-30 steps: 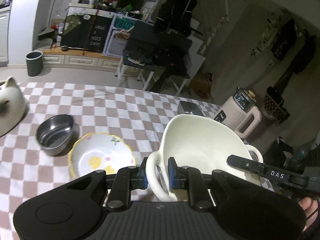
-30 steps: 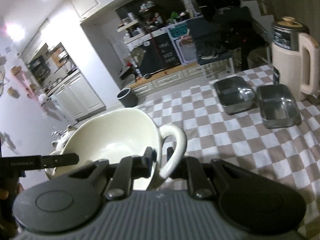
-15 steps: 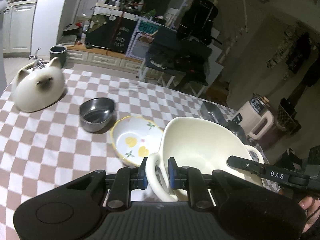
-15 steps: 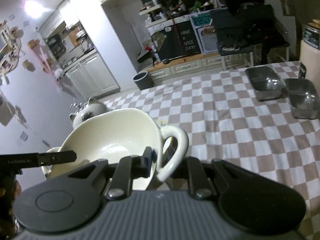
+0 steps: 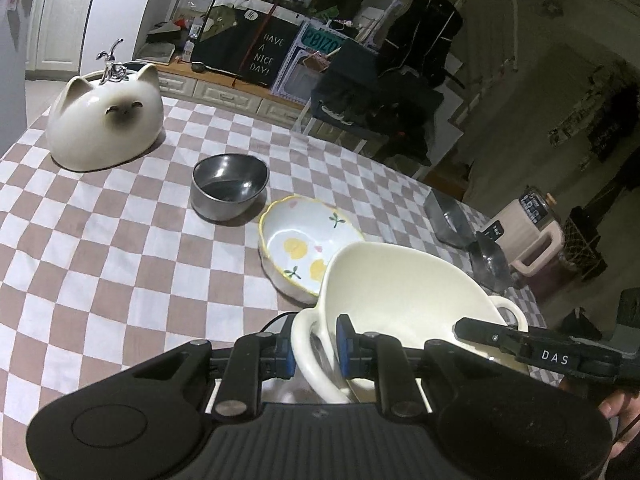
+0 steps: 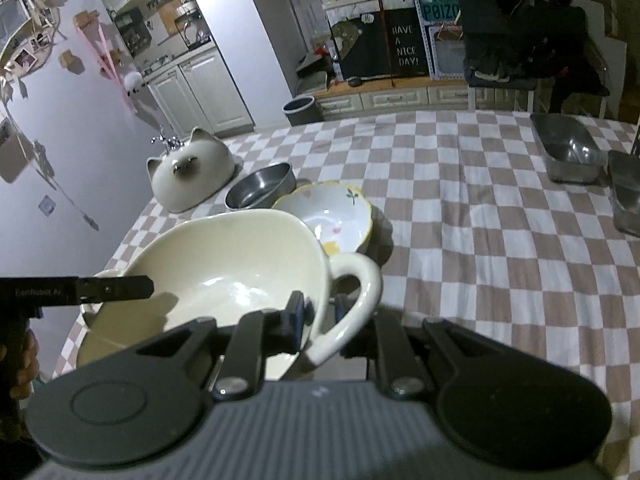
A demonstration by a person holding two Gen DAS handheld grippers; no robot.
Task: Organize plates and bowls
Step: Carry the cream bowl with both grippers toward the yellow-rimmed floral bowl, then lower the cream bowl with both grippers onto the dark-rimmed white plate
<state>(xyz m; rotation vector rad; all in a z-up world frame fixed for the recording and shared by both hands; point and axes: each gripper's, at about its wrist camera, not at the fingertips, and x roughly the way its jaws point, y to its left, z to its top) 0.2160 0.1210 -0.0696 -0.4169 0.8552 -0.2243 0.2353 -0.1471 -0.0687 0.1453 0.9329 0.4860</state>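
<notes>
A large cream two-handled bowl (image 5: 404, 292) is held up over the checked table by both grippers. My left gripper (image 5: 314, 350) is shut on its near handle. My right gripper (image 6: 320, 314) is shut on the bowl's rim beside its other handle (image 6: 356, 280). The bowl also shows in the right wrist view (image 6: 224, 276). Just beyond it on the table sits a floral yellow-rimmed bowl (image 5: 308, 250), also in the right wrist view (image 6: 332, 216). A steel bowl (image 5: 228, 184) stands left of that; it shows in the right wrist view too (image 6: 260, 190).
A white cat-shaped ceramic dish (image 5: 106, 118) sits at the table's far left corner. Two steel rectangular trays (image 6: 568, 148) and a beige kettle (image 5: 528, 232) stand on the right side. The checked tablecloth (image 6: 480, 220) covers the table.
Both grippers have carried the cream bowl leftward and back; the floral bowl, steel bowl and cat dish now sit more central in view. Both grips are unchanged.
</notes>
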